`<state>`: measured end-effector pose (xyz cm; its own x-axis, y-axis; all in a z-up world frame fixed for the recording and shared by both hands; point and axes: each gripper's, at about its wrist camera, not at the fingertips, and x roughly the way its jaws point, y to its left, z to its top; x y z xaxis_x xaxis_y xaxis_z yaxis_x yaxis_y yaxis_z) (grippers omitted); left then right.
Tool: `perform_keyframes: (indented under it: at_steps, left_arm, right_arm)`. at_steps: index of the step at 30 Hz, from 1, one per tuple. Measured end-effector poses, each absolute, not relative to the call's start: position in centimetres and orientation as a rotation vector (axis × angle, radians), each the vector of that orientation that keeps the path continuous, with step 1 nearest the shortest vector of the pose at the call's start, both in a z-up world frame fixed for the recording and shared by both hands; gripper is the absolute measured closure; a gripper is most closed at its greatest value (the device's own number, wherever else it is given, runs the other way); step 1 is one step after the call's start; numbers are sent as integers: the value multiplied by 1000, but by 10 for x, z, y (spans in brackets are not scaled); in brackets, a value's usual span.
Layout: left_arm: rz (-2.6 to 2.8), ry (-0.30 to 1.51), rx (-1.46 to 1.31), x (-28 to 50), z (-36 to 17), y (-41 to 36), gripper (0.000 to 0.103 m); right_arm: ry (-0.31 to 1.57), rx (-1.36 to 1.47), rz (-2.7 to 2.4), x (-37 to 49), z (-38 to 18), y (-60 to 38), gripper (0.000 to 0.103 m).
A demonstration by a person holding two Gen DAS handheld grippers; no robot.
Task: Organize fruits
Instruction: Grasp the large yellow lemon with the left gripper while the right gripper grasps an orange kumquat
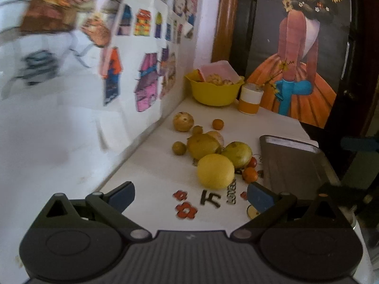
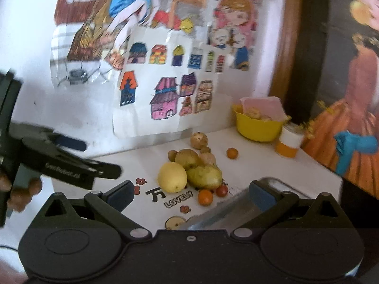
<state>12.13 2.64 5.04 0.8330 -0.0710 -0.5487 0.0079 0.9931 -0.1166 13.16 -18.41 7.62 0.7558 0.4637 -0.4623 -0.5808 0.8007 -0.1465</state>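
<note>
A heap of fruit lies on the white table [image 1: 146, 165]. In it are a big yellow fruit [image 1: 215, 171] [image 2: 172, 177], two greenish pears [image 1: 238, 153] [image 1: 203, 145], a small orange [image 1: 250, 174] [image 2: 205, 197], a red tomato [image 1: 252, 162] [image 2: 222, 190] and a brown round fruit [image 1: 183, 121] [image 2: 199, 140]. My left gripper [image 1: 190, 197] is open just short of the yellow fruit, holding nothing. My right gripper [image 2: 190, 196] is open too, empty, above the table's near side. In the right wrist view the left gripper [image 2: 101, 158] shows at the left, held by a hand [image 2: 21, 189].
A yellow bowl [image 1: 214, 90] [image 2: 258, 127] with food and a pink packet stands in the back corner, beside an orange-and-white cup [image 1: 250, 100] [image 2: 287, 143]. A grey tray [image 1: 291, 163] [image 2: 236, 208] lies right of the fruit. A wall with drawings borders the table on the left.
</note>
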Motion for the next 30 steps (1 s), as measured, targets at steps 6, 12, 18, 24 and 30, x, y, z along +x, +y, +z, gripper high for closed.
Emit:
perform_keyframes:
  at_steps: [6, 12, 18, 24, 30]
  left_arm:
    - [-87, 648, -153, 171, 37, 22, 0]
    - [-126, 729, -166, 214, 16, 11, 1]
    - [-124, 771, -184, 232, 3, 9, 8]
    - [-123, 811, -195, 240, -6, 7, 22]
    - [-163, 806, -187, 241, -9, 2, 37]
  right_arm:
    - [507, -299, 618, 183, 47, -175, 3]
    - [609, -286, 616, 227, 13, -169, 19]
    - [660, -260, 623, 252, -7, -165, 39]
    - [690, -232, 628, 267, -17, -161, 57]
    - [711, -199, 628, 274, -23, -158, 67]
